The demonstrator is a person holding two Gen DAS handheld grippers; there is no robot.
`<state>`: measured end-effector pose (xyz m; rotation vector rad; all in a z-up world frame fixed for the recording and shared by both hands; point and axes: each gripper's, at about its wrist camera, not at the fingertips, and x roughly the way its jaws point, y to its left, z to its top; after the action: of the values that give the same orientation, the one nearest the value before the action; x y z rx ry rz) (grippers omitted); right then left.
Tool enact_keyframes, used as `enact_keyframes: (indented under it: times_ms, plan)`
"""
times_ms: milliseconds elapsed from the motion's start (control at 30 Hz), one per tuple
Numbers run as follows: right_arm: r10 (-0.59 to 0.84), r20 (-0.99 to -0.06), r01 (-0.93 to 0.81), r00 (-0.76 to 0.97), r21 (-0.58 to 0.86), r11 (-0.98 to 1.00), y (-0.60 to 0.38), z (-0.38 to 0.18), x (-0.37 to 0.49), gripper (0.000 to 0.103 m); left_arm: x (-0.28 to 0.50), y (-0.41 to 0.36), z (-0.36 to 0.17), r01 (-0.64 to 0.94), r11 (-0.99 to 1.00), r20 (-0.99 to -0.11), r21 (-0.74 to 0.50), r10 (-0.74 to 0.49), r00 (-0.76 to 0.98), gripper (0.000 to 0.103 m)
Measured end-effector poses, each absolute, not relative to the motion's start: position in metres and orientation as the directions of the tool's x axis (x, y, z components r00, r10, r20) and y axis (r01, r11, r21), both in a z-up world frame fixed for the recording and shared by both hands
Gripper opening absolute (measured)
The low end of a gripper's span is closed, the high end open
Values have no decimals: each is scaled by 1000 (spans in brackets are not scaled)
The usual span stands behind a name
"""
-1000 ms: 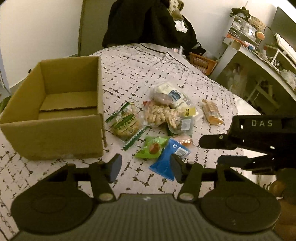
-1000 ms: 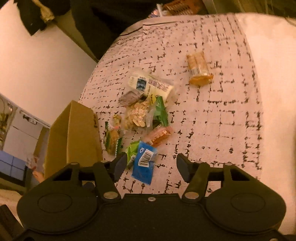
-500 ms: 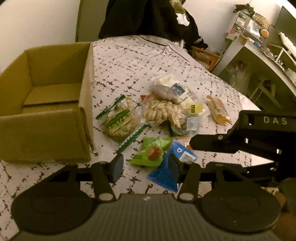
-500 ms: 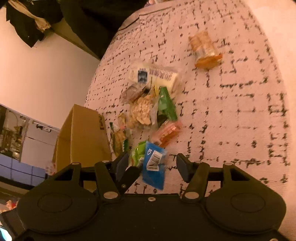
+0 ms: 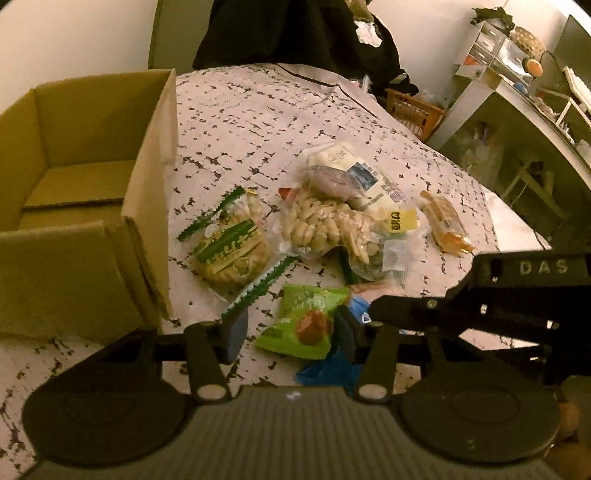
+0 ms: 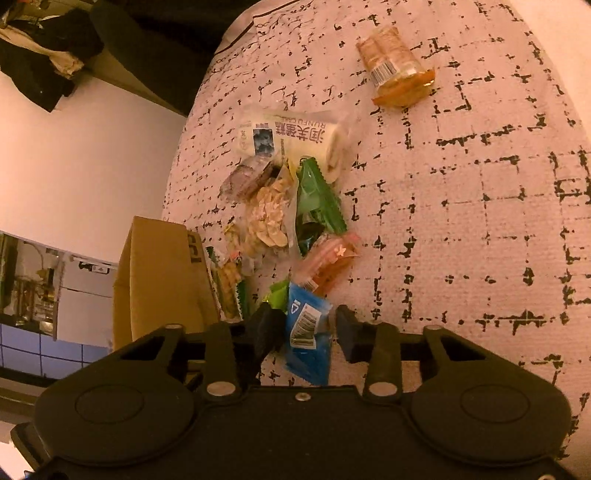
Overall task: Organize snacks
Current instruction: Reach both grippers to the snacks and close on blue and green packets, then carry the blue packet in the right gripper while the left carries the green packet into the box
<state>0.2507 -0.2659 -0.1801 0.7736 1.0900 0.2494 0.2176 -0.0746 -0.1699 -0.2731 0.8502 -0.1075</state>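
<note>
A pile of snack packets lies on a patterned cloth. My left gripper (image 5: 291, 326) is open, its fingers either side of a green packet (image 5: 306, 325). My right gripper (image 6: 306, 326) is open around a blue packet (image 6: 308, 339); that blue packet (image 5: 328, 369) also shows in the left wrist view, with the right gripper's arm over it. An open cardboard box (image 5: 74, 206) stands left of the pile, nothing visible inside. Other packets: round cookies with green trim (image 5: 232, 251), a clear cracker bag (image 5: 328, 230), a white cake roll (image 6: 291, 138), an orange packet (image 6: 397, 68), a pink-orange packet (image 6: 330, 258).
The cloth-covered surface (image 6: 480, 203) stretches right of the pile. Dark clothing (image 5: 295, 33) hangs behind it. White shelves and a desk (image 5: 517, 92) stand at the right, with an orange basket (image 5: 410, 109) on the floor.
Both grippers have come down closer to the pile. The left one now straddles the green packet and the right one straddles the blue packet. The packets have not moved.
</note>
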Motion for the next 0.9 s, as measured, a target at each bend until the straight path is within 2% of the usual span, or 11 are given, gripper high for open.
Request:
enact_keyframes:
  times_ms: [33, 100, 333, 367, 900]
  plan:
    - [538, -703, 182, 465, 671, 719, -266, -181, 251, 30, 217, -75, -170, -13, 960, -725, -279, -202, 658, 49]
    - [525, -713, 186, 465, 658, 729, -265, -182, 252, 21, 218, -74, -173, -7, 953, -721, -302, -224, 656, 39]
    - [497, -721, 158, 484, 630, 760, -261, -180, 252, 9, 214, -75, -170, -24, 947, -716, -321, -226, 660, 34]
    - [500, -716, 150, 488, 633, 760, -261, -178, 251, 8, 213, -75, -169, -21, 947, -713, -322, -228, 663, 20]
    - [511, -628, 23, 587, 644, 765, -255, -146, 234, 5, 189, -75, -126, -9, 950, -662, -311, -210, 719, 18]
